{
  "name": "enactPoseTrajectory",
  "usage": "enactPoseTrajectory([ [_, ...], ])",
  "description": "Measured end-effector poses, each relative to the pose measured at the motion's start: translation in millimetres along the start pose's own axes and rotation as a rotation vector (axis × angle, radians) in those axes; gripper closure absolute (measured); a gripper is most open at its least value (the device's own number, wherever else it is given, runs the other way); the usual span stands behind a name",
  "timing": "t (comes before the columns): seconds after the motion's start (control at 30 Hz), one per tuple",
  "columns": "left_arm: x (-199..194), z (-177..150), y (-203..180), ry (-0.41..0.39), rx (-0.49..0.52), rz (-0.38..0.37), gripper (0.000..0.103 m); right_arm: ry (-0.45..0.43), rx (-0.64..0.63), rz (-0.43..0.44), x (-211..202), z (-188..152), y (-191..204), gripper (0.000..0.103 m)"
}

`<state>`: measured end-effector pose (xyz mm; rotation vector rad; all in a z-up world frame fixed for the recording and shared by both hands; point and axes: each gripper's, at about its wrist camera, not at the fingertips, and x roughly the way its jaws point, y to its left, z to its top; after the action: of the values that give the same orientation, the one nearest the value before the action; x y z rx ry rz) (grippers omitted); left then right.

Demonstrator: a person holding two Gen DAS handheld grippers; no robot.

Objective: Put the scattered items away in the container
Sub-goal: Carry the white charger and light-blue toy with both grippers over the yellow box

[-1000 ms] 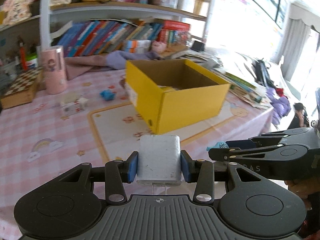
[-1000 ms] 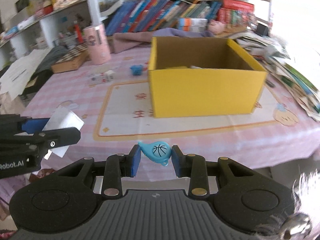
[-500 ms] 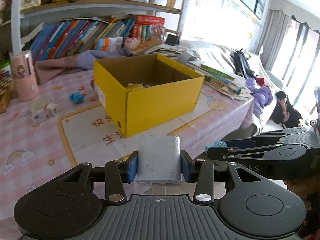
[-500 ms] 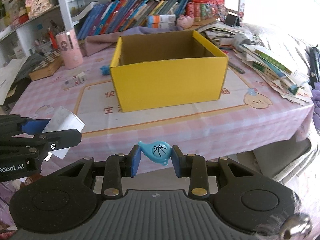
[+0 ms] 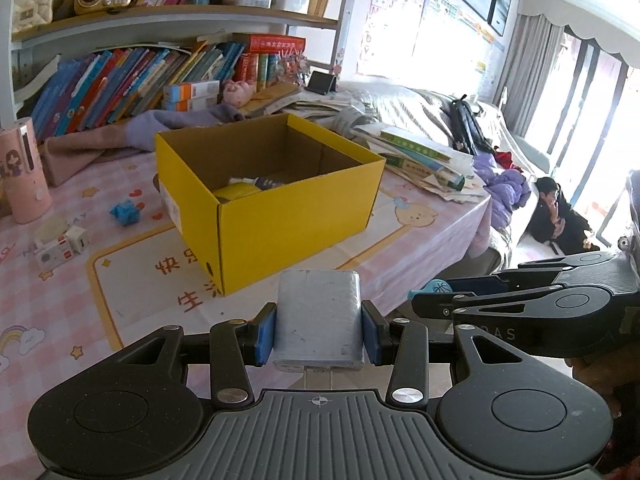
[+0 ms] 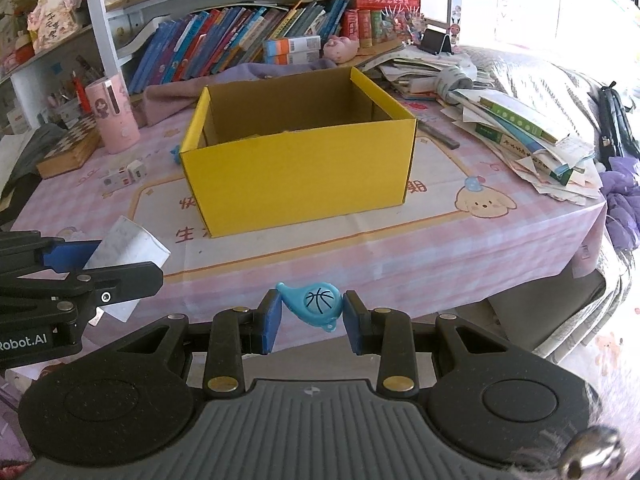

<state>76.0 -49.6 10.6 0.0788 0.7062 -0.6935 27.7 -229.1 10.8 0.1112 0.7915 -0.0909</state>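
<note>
A yellow cardboard box (image 5: 296, 216) stands open on the pink tablecloth, with a few items lying inside; the same box (image 6: 304, 172) fills the middle of the right wrist view. My left gripper (image 5: 319, 334) is shut on a grey-white flat charger block (image 5: 318, 312), held in front of the table's near edge. My right gripper (image 6: 311, 322) is shut on a small light-blue drop-shaped whistle (image 6: 314, 304) with a basketball mark. Both grippers hover side by side, short of the box. A blue toy (image 5: 125, 212) and small white blocks (image 5: 60, 246) lie on the cloth left of the box.
A pink cylinder (image 6: 114, 118) and a chessboard box (image 6: 70, 150) stand at the left. A stack of books and papers (image 6: 516, 132) crowds the table's right side. Bookshelves (image 5: 160, 72) line the back. A person (image 5: 560, 216) sits on the floor at far right.
Both grippers have swung sideways with their loads, so the box has shifted in view and its right corner now faces the left camera. The grips are unchanged.
</note>
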Motion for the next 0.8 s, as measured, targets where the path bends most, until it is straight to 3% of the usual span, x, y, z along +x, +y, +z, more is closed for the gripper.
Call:
enactPoseTrajectory([
  [0.5,18,9,-6,0.013,0.011,-0.036,0.061,0.017,0.01,-0.02,8,6,-11,0.072],
  [0.8,21,28,-11,-0.044,0.057,-0.051,0.061,-0.009,0.04,-0.038,12,17,-25,0.072],
])
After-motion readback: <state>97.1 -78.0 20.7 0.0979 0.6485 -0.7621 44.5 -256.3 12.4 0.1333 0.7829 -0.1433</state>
